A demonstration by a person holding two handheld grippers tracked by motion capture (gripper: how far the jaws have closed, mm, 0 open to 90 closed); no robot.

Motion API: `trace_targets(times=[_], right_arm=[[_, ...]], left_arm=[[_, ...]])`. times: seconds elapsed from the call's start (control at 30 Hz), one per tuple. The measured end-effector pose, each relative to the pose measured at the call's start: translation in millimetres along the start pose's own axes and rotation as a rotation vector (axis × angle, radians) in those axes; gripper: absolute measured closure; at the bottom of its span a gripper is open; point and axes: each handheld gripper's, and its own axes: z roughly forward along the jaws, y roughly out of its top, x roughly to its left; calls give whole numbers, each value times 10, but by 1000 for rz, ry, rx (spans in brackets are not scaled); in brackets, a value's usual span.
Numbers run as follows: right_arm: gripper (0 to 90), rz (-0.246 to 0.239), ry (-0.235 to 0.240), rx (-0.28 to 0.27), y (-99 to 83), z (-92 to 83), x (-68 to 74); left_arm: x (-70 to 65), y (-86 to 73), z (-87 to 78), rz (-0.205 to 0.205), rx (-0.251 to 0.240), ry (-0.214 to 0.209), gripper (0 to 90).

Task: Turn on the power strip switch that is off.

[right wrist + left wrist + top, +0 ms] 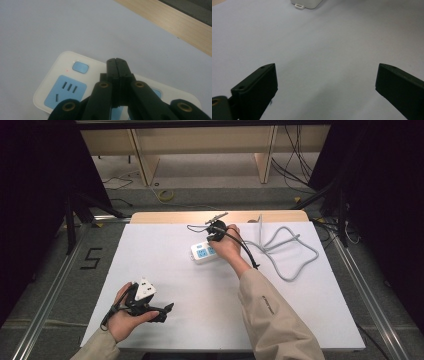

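Note:
A white power strip with blue sockets lies in the middle of the white table cover, its grey cable looping off to the right. My right gripper is directly over the strip. In the right gripper view its jaws are pressed flat together with nothing between them, and the right gripper has its tips just right of the strip's blue switch button; whether they touch the power strip I cannot tell. My left gripper rests near the front left, and the left gripper stands wide open over bare cover, with the power strip's end far ahead.
The white cover spans most of the table, with a wooden strip showing along the far edge. A thin black cable trails from the right gripper along the forearm. Dark curtains and floor cables surround the table.

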Motion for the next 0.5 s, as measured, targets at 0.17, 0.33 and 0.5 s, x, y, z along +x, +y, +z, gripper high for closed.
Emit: trace_targets(times=[0.17,0.33,0.5], right_arm=[[900,-5,-3,5,0,19,2],[900,-6,-3,16,-6,37,10],[900,-12,-7,19,-2,52,4]], left_arm=[[0,0,-2,0,0,0,36],[0,0,-3,0,-1,0,36],[1,-2,-2,-2,-1,1,36]])
